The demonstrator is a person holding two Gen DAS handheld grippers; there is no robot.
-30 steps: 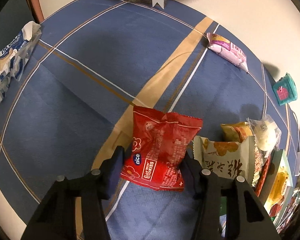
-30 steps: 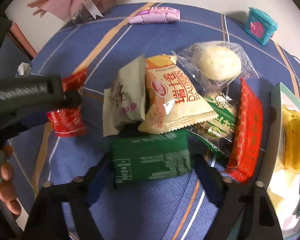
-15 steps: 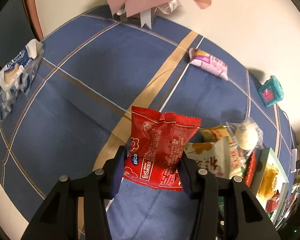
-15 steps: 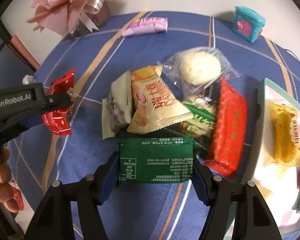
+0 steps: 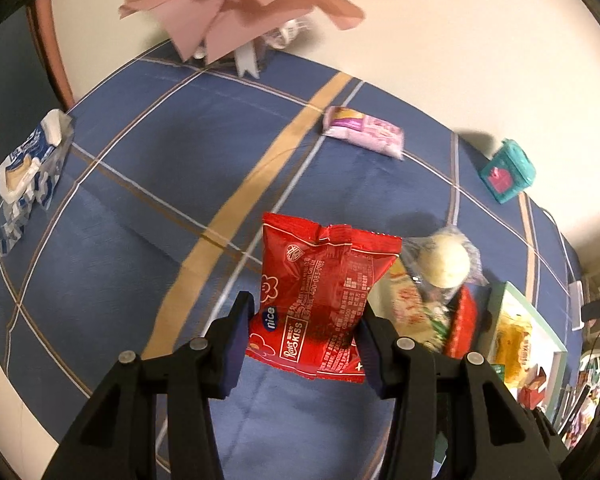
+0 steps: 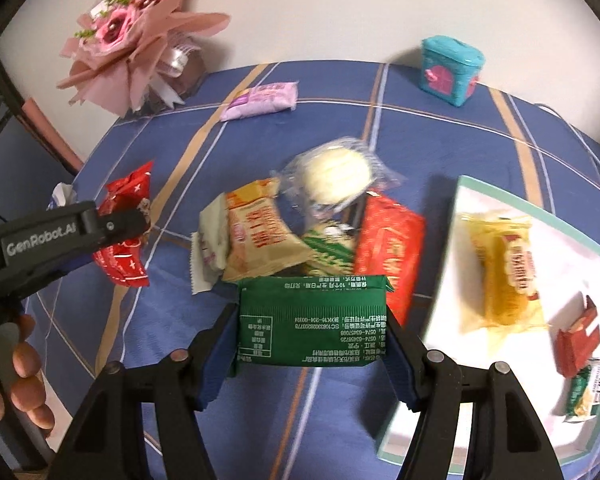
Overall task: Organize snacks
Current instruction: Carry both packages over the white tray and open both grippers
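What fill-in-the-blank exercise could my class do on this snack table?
1. The left gripper holds a ___ packet.
2. The right gripper holds a ___ packet.
3. The yellow snack lies in the ___.
4. The teal box stands near the ___.

Answers: red; green; tray; wall

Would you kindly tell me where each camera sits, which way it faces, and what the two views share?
Left wrist: on the left gripper, facing steeply down at the blue tablecloth; its fingers pinch a red snack packet.
Right wrist: on the right gripper, facing down at the snack pile; it grips a green packet, with the white tray alongside and a hand visible.
Shared: red snack packet, purple packet, teal box, pink bouquet.
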